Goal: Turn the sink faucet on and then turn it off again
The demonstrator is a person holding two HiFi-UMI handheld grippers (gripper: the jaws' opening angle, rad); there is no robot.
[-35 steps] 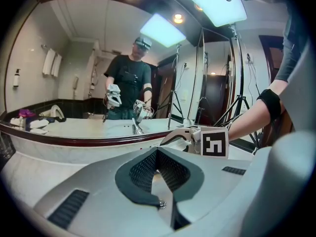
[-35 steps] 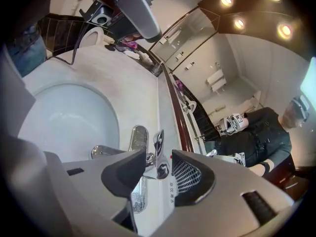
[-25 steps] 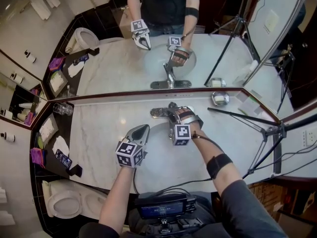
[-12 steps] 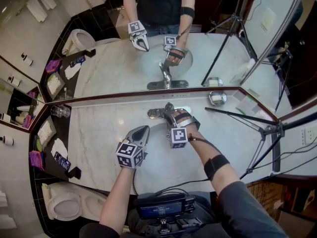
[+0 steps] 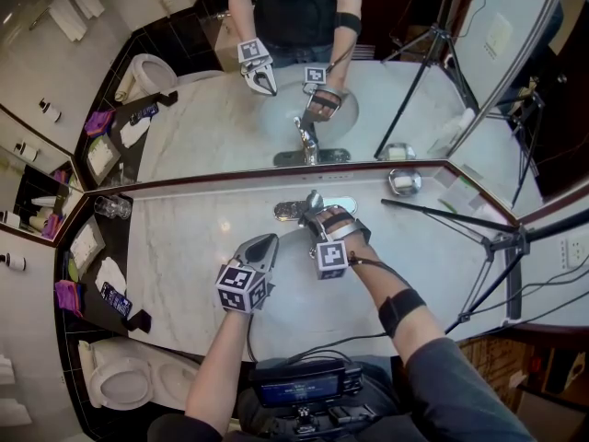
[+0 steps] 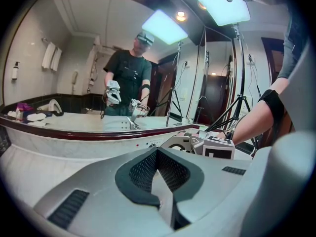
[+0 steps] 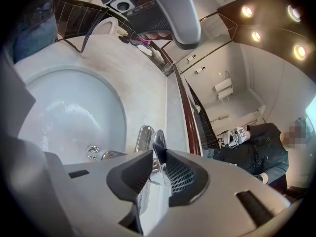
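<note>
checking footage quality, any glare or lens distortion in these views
Left gripper view: ceiling light panel blows out white, fisheye darkens corners. Right gripper view: spotlights flare, mirror trim bows. Head view: evenly lit, sharp marble counter.

Head view: bright, even overhead light. The white marble counter (image 5: 202,256) reads clearly and shadows are faint.

Both gripper views: strong fisheye bending, black vignette at the corners, near foreground soft.

Left gripper view: rectangular ceiling light panels (image 6: 165,26) are blown out in the wall mirror (image 6: 74,58).

Right gripper view: round recessed ceiling spotlights (image 7: 245,11) flare, and the chrome faucet lever (image 7: 159,144) glints.
</note>
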